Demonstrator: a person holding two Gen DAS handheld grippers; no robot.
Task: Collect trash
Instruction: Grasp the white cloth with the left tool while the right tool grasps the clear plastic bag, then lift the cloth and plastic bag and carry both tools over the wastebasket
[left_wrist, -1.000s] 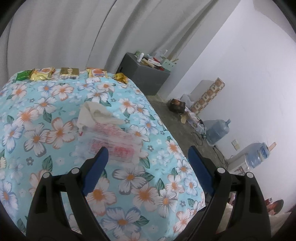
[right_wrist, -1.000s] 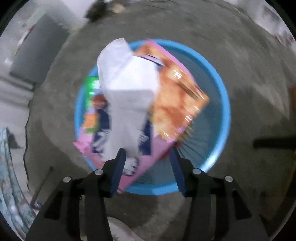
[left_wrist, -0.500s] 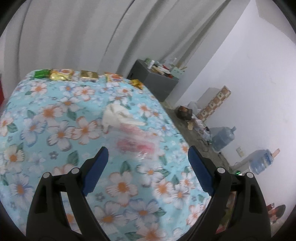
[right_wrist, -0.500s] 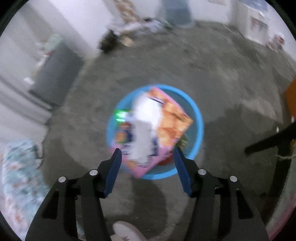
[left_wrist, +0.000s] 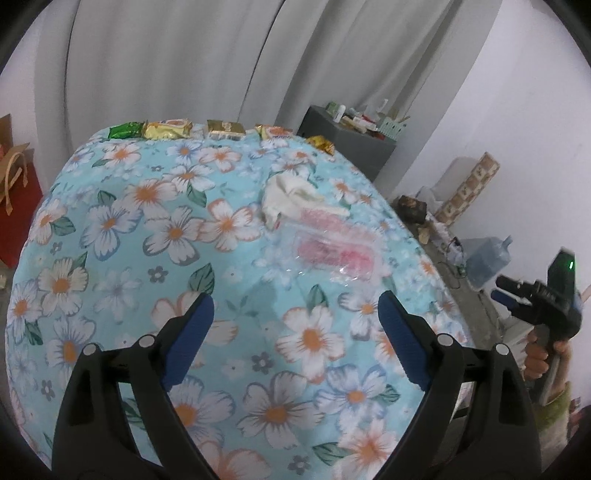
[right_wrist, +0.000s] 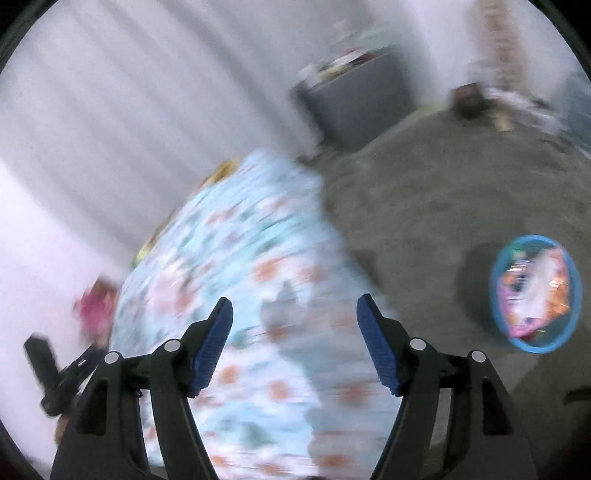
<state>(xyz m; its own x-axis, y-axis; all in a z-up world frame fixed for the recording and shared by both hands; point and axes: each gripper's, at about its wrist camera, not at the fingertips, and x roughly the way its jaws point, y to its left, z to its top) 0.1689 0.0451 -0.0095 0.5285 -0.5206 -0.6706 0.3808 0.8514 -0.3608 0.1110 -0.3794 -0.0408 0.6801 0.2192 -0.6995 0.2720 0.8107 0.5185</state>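
A clear plastic wrapper with pink print (left_wrist: 334, 251) lies flat on the floral tablecloth (left_wrist: 110, 229), right of the table's middle, and a crumpled white tissue (left_wrist: 291, 199) touches its far left corner. Along the far edge of the table sits a row of small snack packets (left_wrist: 168, 129), green, gold and orange, well apart from the wrapper.

The left gripper (left_wrist: 295, 314) hangs over the near part of the table with its jaws spread wide and nothing between them; the wrapper lies just beyond its blue fingertips (left_wrist: 400, 336), nearer the right one, and is not touched.

The right gripper (right_wrist: 294, 334) shows in its own heavily blurred view, also above the cloth. Its jaws have just been opening and stand well apart, with nothing between them. From the left wrist view it appears at the far right edge, off the table, gripped by a hand (left_wrist: 539, 354).

On the grey floor to the right of the table stands a blue basket (right_wrist: 535, 293) holding bright wrappers and a white piece, well apart from the table. A grey cabinet (left_wrist: 351, 147) stands against the curtain beyond the table's far right corner, and a red paper bag (left_wrist: 14, 199) stands on the far left.
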